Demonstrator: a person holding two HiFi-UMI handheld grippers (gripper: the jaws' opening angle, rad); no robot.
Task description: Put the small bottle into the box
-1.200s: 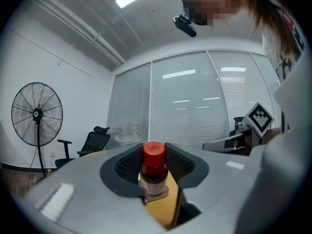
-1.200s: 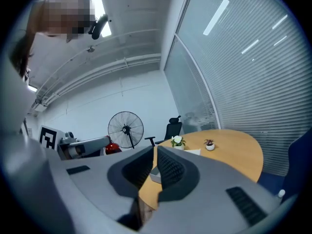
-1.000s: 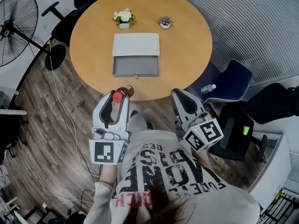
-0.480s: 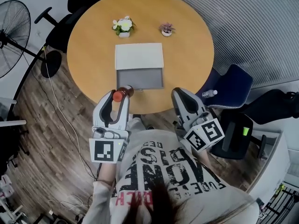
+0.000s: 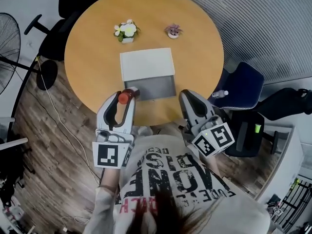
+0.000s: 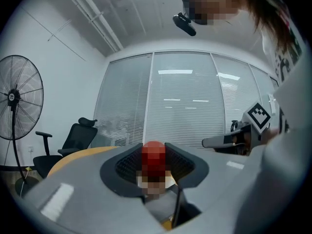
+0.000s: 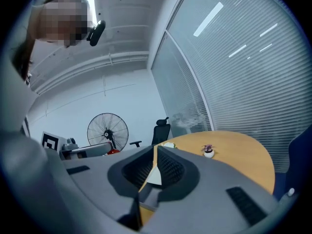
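Pinching the small bottle (image 5: 127, 95) between its jaws, my left gripper (image 5: 122, 101) holds it with the red cap turned back toward me. The box (image 5: 151, 87) lies just ahead of the tips on the round table (image 5: 87, 57), its grey tray open. My right gripper (image 5: 189, 99), alongside to the right, has its jaws pressed together on nothing, at the table's near edge.
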